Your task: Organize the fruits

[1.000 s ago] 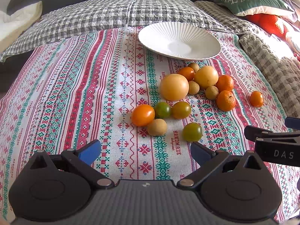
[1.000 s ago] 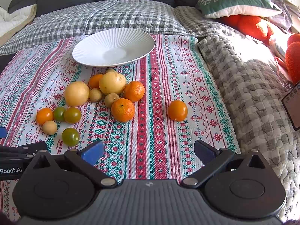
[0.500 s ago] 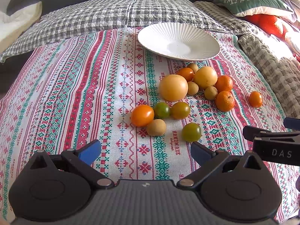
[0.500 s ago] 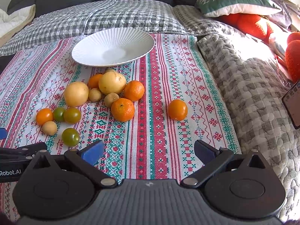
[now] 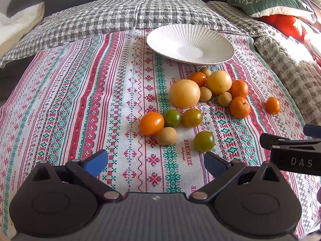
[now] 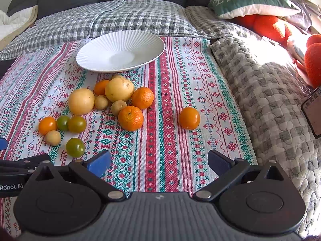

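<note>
Both grippers hovered low and level over the striped red-green-white embroidered cloth [image 5: 84, 92], side by side, aimed at the fruit. The left gripper [image 5: 156, 161] had its blue-padded fingers [image 5: 96, 161] spread wide, holding nothing; the right gripper [image 6: 158, 161] likewise stood agape and empty. The loose heap of oranges, tomatoes and pale yellow fruits [image 5: 200, 100] lay on the cloth just before the white ribbed ceramic plate [image 6: 120, 52], which was bare. One orange tomato [image 6: 189, 118] sat apart to the right. Legible: "HANDMADE" on the cloth, "DAS" and "Robot.AI" on gripper bodies.
</note>
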